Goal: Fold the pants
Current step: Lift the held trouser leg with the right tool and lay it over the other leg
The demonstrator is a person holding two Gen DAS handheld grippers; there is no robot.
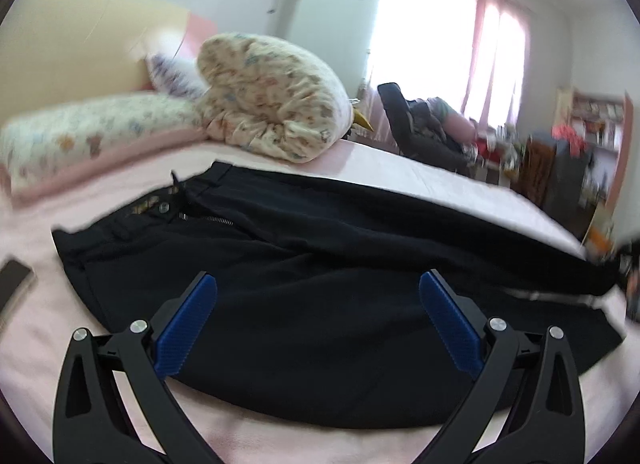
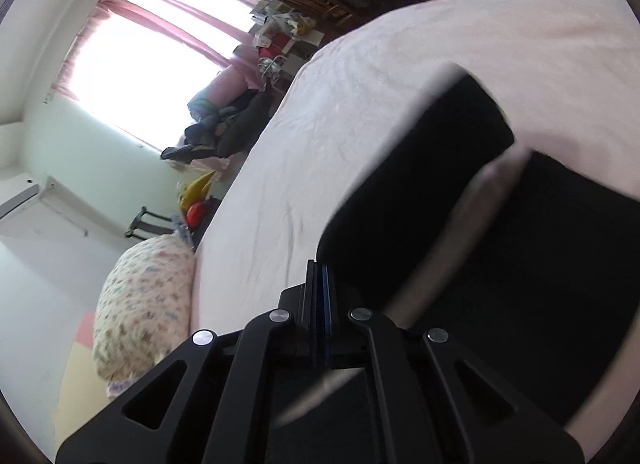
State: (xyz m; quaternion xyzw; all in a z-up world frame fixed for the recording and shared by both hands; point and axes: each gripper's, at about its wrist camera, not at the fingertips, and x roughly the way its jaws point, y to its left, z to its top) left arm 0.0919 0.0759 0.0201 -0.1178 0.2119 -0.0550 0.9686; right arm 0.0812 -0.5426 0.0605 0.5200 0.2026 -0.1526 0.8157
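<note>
On the pink bed sheet (image 1: 100, 344), left-wrist view: one pair of black pants (image 1: 320, 304) lies flat just ahead of my left gripper (image 1: 318, 284), long axis running left to right, waistband left, legs trailing right. Jaws spread wide, nothing between them. One phone (image 1: 14, 284) beside the waistband, one rolled quilt (image 1: 268, 103) behind.

Right-wrist view: my right gripper (image 2: 320, 272) is pressed together; whether it pinches fabric I cannot tell. Pants (image 2: 520, 244) lie right of it, so the left hand is nearer the waist.

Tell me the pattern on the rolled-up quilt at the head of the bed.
The quilt is cream with small, blurry multicoloured prints; clearest in the left wrist view.
</note>
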